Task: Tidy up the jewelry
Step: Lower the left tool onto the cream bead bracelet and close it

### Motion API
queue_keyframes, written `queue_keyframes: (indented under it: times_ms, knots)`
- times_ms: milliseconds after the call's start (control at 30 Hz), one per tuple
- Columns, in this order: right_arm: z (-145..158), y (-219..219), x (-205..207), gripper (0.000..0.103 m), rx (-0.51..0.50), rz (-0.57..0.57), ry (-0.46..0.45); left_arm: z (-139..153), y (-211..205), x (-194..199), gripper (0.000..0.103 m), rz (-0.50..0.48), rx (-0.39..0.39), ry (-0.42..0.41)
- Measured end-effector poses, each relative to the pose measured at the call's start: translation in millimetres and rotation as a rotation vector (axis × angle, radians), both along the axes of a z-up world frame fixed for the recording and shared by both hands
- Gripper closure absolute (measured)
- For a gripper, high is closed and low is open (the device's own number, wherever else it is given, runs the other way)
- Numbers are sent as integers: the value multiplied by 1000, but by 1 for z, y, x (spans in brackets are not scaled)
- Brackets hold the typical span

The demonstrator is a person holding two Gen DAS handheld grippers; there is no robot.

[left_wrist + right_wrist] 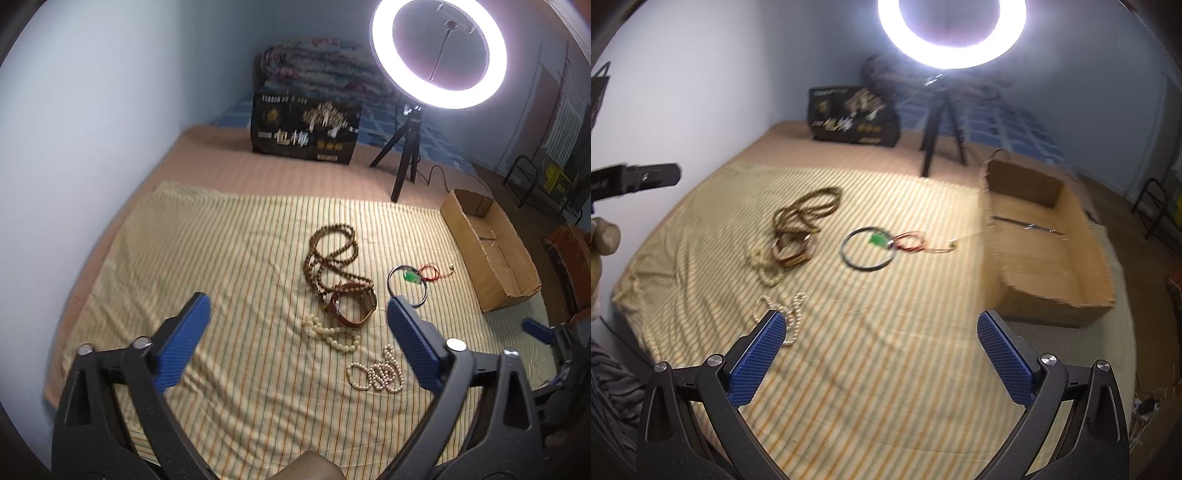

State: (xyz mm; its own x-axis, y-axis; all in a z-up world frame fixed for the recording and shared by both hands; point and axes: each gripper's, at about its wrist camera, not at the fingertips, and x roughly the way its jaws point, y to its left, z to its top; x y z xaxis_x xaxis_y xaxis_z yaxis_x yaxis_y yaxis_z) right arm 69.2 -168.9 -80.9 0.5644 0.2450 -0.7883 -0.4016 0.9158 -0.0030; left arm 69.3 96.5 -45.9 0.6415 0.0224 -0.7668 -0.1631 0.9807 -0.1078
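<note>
Left wrist view first: I am holding the left hand-held gripper (298, 314) over the striped cloth (221, 258) on the bed, its blue fingers (184, 339) standing wide apart with nothing between them. Ahead the jewelry is lying in a loose cluster — brown bead necklace (332, 254), leather-strap watch (354, 306) touching it, cream bead bracelet (332, 332) just beside, pearl strand (376, 373) nearer me. A dark bangle (406, 284) and red cord (430, 274) are lying toward the open cardboard box (491, 251).

Right wrist view: the right hand-held gripper (881, 326) is hovering spread open and empty — pearl strand (792, 317) beside its left finger, cardboard box (1045, 240) ahead right, ring light (951, 33) glaring above.
</note>
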Motion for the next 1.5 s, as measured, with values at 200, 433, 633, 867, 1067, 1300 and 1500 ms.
queue_keyframes:
  times_ms: [200,433,633,867,1067,1300,1500]
  knots:
    - [-23,31,6,5,-3,93,62,-37,6,14,26,-2,-92,119]
    - [-53,69,10,7,1,182,115,-73,1,32,47,-3,-118,218]
    - [-72,88,15,7,-26,220,146,-99,-7,48,56,-22,-148,278]
    - [-89,103,23,7,-68,247,162,-117,-9,62,68,-13,-201,314]
    - [-105,109,30,7,-111,232,174,-131,-8,69,72,3,-240,351]
    - [-110,110,29,10,-152,228,164,-139,-5,76,76,17,-280,356]
    - [-106,113,26,33,-153,257,151,-146,2,81,89,46,-338,367]
